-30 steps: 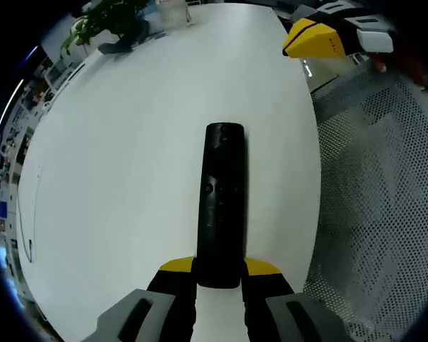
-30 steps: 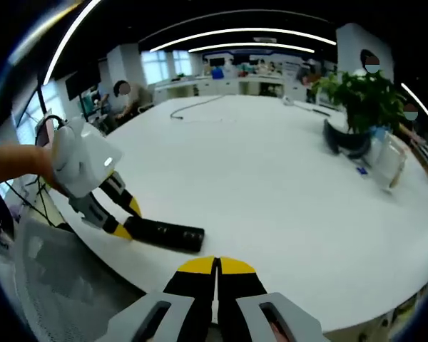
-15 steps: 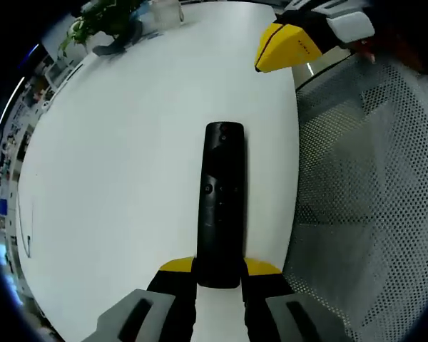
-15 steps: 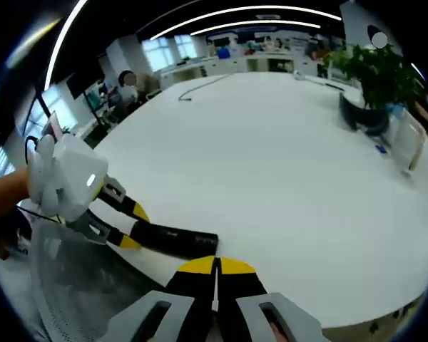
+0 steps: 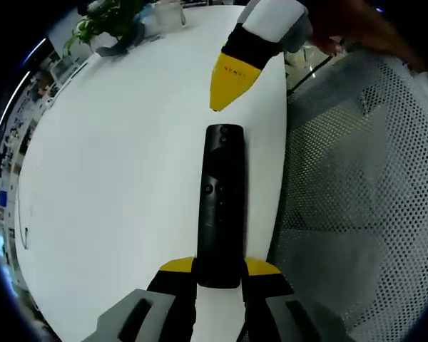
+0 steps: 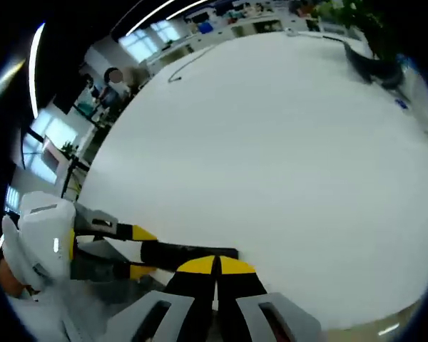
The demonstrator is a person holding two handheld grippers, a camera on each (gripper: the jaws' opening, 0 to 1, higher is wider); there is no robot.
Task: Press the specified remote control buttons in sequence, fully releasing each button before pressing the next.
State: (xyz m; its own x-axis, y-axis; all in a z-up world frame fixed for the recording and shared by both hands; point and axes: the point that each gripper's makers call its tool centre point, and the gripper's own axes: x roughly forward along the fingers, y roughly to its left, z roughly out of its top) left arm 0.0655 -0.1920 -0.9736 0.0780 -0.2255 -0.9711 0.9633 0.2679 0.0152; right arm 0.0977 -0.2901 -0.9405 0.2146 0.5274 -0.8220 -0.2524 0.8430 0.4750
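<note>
A long black remote control [image 5: 221, 203] lies along the middle of the left gripper view, its near end clamped in my left gripper [image 5: 220, 269], whose yellow jaws are shut on it. My right gripper [image 5: 227, 91] comes in from the upper right, its yellow tips together, hovering just beyond the remote's far end. In the right gripper view my right gripper [image 6: 216, 266] is shut with nothing between its jaws. Just past its tips the remote [image 6: 189, 252] runs left to the left gripper [image 6: 134, 251], and its far end is partly hidden by my jaws.
A large white table [image 5: 121, 164] carries a potted plant [image 5: 110, 25] at its far end. A grey mesh chair [image 5: 357, 206] stands beside the table edge on the right. A cable [image 6: 192, 64] lies across the far table, with people and desks beyond.
My right gripper has swung in from the upper right, down and closer to the remote's far end. The left gripper still holds the remote in the same place.
</note>
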